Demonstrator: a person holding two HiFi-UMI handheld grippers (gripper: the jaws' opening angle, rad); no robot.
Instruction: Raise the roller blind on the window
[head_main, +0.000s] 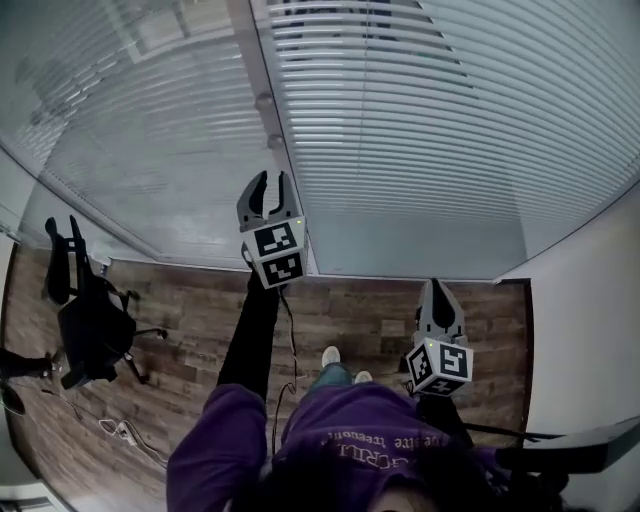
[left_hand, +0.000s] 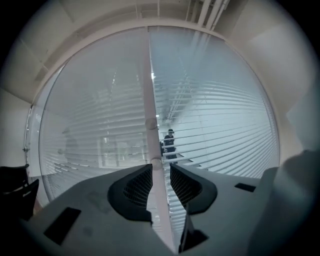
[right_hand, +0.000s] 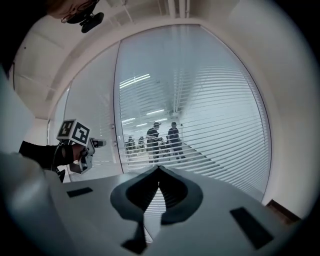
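Left gripper: jaws partly apart, a narrow gap between the ribbed pads, and nothing pressed between them. In the left gripper view the white frame post of the window shows through that gap. I cannot tell whether the pads touch it.

Left arm: stretched forward and raised in a black sleeve, with the gripper pointing level at the post. In the head view the jaw tips sit just beside the post, below two small round knobs on it.

Right gripper: jaw tips meet, closed on nothing. It is held lower and nearer the body than the left one, pointing slightly downward at the right-hand pane.

Blind: lowered, with horizontal slats across the pane right of the post. The pane left of the post is slatted as well. Neither gripper touches the slats in any view.

People are visible through the slats on the far side of the glass.

A black chair stands on the wooden floor to the person's left, well apart from both grippers. The person wears a purple top.
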